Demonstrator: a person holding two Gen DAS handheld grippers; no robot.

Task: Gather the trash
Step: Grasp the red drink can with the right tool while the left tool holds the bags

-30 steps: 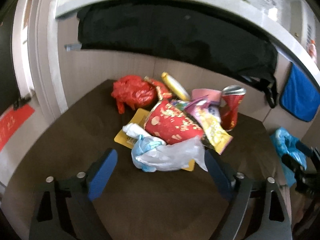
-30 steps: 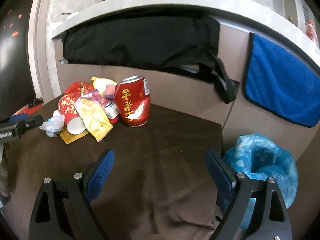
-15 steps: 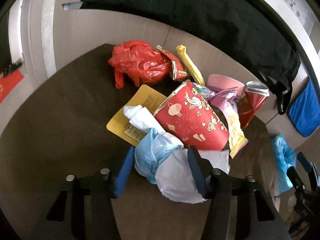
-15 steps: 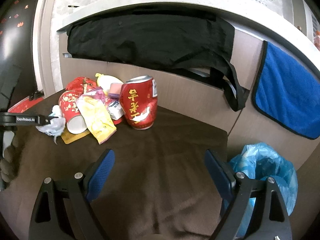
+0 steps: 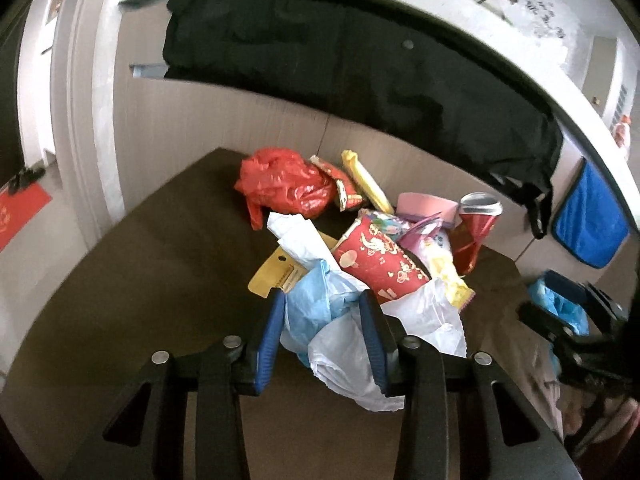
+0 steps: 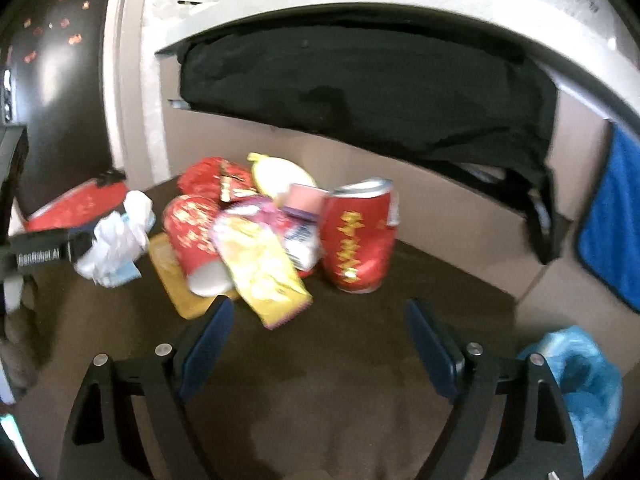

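A heap of trash lies on the brown table point(image 5: 160, 280): a red paper cup point(image 5: 380, 264), a red can point(image 6: 360, 236), a yellow snack wrapper point(image 6: 264, 268), a red plastic bag point(image 5: 284, 184) and a yellow card point(image 5: 272, 280). My left gripper point(image 5: 323, 298) is closing on a crumpled blue and white wad point(image 5: 348, 356) at the heap's near edge. Both pads press its sides. In the right wrist view the same wad point(image 6: 116, 240) hangs at the left gripper's tip, left of the cup. My right gripper point(image 6: 320, 306) stands wide, its jaws closing slightly, with nothing between them, just short of the can.
A blue bin bag point(image 6: 580, 376) sits low beyond the table's right edge. Black cloth point(image 5: 360, 80) hangs under a white counter behind the table. A blue towel point(image 6: 612, 220) hangs at the right. Bare table lies in front of the right gripper.
The left jaws went from wide to tight around the blue and white wad, which has come up off the yellow card. The right gripper moved closer to the can and wrapper.
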